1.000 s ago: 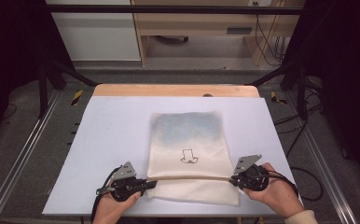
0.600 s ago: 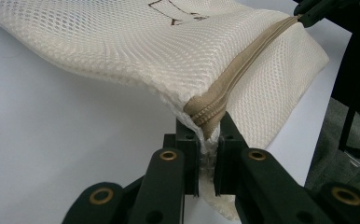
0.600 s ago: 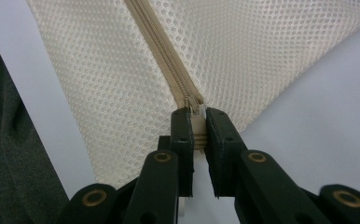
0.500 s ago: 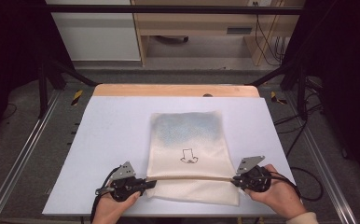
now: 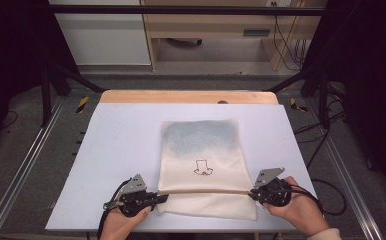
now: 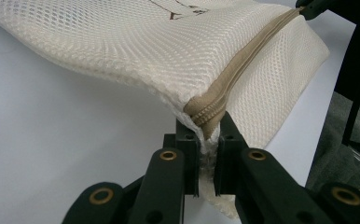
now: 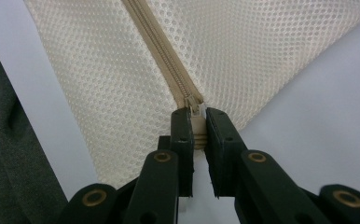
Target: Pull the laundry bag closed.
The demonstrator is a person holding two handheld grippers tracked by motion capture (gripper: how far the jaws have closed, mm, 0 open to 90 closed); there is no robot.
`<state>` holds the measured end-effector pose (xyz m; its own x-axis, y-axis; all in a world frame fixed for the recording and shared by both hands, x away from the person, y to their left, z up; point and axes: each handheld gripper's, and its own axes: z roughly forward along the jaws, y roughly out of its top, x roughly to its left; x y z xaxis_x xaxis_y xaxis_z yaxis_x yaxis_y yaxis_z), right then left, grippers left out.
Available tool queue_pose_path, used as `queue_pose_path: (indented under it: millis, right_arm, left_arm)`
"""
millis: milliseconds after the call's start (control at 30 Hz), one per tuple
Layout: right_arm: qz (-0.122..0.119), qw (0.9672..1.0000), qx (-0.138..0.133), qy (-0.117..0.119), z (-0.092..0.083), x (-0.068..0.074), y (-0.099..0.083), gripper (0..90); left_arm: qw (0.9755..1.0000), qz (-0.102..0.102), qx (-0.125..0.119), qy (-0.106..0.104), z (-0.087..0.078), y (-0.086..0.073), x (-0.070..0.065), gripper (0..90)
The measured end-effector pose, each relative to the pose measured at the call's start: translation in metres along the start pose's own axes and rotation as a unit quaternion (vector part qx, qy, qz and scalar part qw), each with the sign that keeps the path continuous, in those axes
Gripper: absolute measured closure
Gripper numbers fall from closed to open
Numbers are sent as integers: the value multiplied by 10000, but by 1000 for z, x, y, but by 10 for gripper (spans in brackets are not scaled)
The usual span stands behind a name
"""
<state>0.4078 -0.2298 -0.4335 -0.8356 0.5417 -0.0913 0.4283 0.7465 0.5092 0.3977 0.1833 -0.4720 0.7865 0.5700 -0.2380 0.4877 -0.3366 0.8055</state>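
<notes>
A cream mesh bag (image 5: 203, 165) lay flat at the lower centre of the white table (image 5: 116, 150), its tan zipper (image 5: 206, 191) stretched taut across its near end. The left gripper (image 5: 157, 197) was clamped on the zipper's left end at the bag's edge. The right gripper (image 5: 253, 192) was clamped on the zipper pull (image 7: 197, 122) at the right end.

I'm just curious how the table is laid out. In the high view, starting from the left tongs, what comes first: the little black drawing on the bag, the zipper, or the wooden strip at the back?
1. Zipper: pinched by the left tongs.
2. Black drawing: mid-bag.
3. Wooden strip: far edge.
</notes>
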Motion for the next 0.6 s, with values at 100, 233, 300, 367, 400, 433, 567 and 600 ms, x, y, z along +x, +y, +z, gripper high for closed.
queue_pose_path:
  millis: [100,233,300,367,400,433,567,600]
  right_arm:
    - [15,10000,-15,-4,0,1,-1,821]
    - [0,10000,-26,-4,1,1,-3,821]
    - [43,10000,-49,-8,2,2,-3,820]
    - [76,9999,-79,-1,2,3,-4,819]
    - [111,9999,-78,4,3,3,-4,816]
    - [120,9999,-84,6,3,3,-4,811]
    - [153,9996,-237,-9,-1,5,-3,655]
    - [176,9995,-271,-28,-3,6,-2,633]
  left_arm:
    - [10000,17,10,17,0,0,-1,828]
    - [10000,49,27,47,1,-1,-2,826]
    - [9999,58,18,92,0,-1,-2,823]
    - [9999,54,13,137,1,-1,-3,798]
    - [9999,38,4,149,0,-1,-3,779]
    - [9998,22,-38,177,-1,-1,-4,750]
    - [9988,-51,-164,465,-10,-2,-7,541]
    - [9981,-30,-223,580,-14,-2,-8,500]
